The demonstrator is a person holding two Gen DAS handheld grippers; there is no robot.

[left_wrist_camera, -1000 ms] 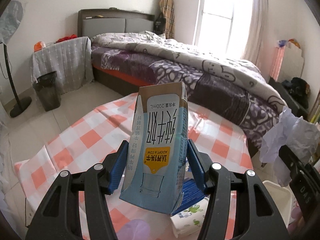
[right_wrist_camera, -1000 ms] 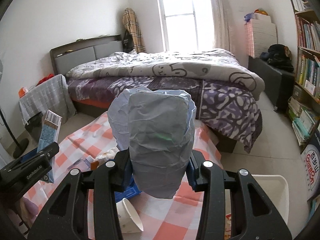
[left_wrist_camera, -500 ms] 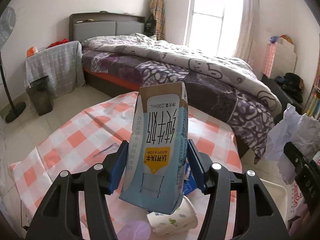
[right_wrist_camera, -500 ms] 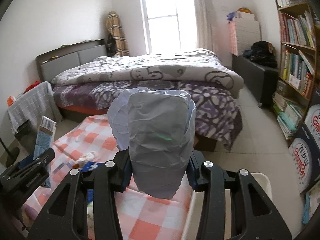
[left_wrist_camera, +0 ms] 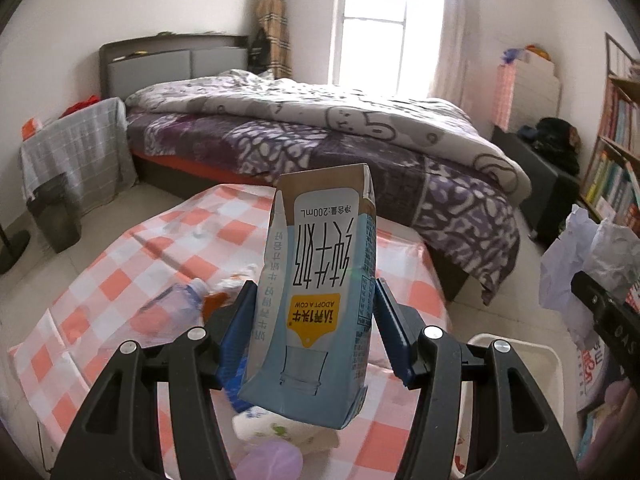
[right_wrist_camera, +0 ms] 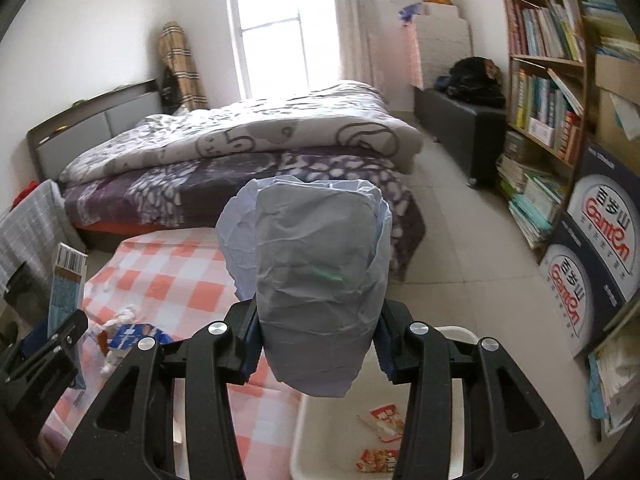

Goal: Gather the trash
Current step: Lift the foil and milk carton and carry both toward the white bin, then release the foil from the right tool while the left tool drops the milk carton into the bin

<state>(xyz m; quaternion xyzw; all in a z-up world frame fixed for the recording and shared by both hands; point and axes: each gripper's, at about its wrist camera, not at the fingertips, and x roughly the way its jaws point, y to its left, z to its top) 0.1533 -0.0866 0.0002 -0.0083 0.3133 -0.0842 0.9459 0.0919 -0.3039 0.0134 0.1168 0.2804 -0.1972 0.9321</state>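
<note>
The milk carton (left_wrist_camera: pixel 320 280) is held upside down in the left gripper (left_wrist_camera: pixel 314 320), so its print reads inverted: "200mL" on a white panel near its top end, large dark Chinese characters down the pale blue face, and "ADOPT A COW" on a yellow badge lower down. Its blue-padded jaws are clamped on the carton's two sides, and the carton hangs above the counter (left_wrist_camera: pixel 120 280), which is covered in a pink-and-white checked cloth. In the right wrist view the carton's barcode end shows at the far left. The right gripper (right_wrist_camera: pixel 316 344) has its jaws clamped on a wad of crumpled pale paper (right_wrist_camera: pixel 312 280), grey-white and creased, bulging above the jaws. It hangs near the counter's right edge, over a white bin (right_wrist_camera: pixel 320 432) that stands just beside the counter and already has two small red-and-white wrappers (right_wrist_camera: pixel 384 420) in it. On the cloth lie a clear plastic bottle (left_wrist_camera: pixel 180 304), a blue packet (right_wrist_camera: pixel 136 334) and a paper cup (left_wrist_camera: pixel 280 432) with small green prints. Beyond the counter stands a bed (left_wrist_camera: pixel 320 128) with a purple-and-white patterned quilt under a bright window (right_wrist_camera: pixel 280 28). On the right a bookshelf (right_wrist_camera: pixel 544 80) is packed with books, and dark boxes (right_wrist_camera: pixel 592 260) below it read "GamSn" or similar in red.
</note>
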